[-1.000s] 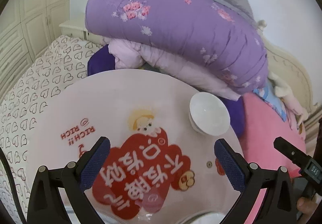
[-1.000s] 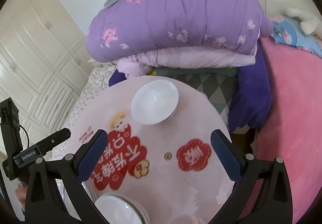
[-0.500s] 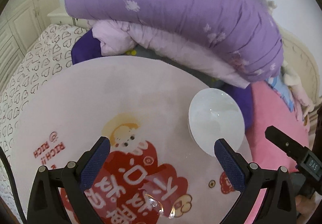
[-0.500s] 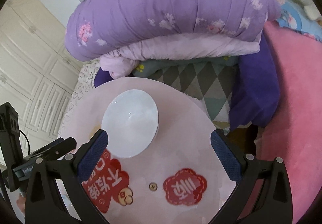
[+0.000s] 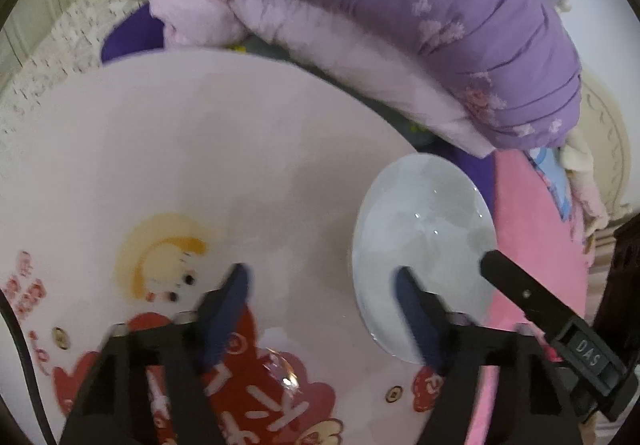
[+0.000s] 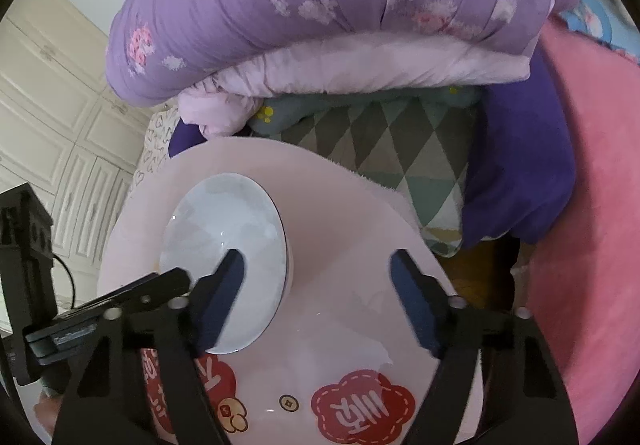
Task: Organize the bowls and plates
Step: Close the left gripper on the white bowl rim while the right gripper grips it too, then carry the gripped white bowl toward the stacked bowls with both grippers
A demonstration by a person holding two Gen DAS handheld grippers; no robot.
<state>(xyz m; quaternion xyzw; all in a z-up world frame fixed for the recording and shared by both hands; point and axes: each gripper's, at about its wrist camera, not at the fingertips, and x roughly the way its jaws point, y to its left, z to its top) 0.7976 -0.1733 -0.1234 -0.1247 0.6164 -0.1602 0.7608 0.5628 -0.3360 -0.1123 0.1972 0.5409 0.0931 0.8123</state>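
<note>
A white bowl (image 5: 424,229) sits near the far right edge of the round pink table (image 5: 224,149). It also shows in the right wrist view (image 6: 228,241). My left gripper (image 5: 322,285) is open, its right fingertip over the bowl's near left rim, its left fingertip over the table's cartoon print. My right gripper (image 6: 318,269) is open, its left fingertip over the bowl's near right rim, its right fingertip over bare table. Both straddle opposite rims of the bowl. Whether the pads touch the rim I cannot tell.
A folded purple quilt (image 6: 340,5) and a pale pink blanket (image 6: 360,65) are piled behind the table. A pink blanket (image 6: 592,205) lies to the right, a diamond-pattern cushion (image 6: 400,149) beyond the far edge. White wardrobe doors (image 6: 48,93) stand at left.
Both grippers have moved forward and down toward the bowl, which now looks much larger. Both sets of fingers have closed partway. The stacked plates at the near edge have left the view.
</note>
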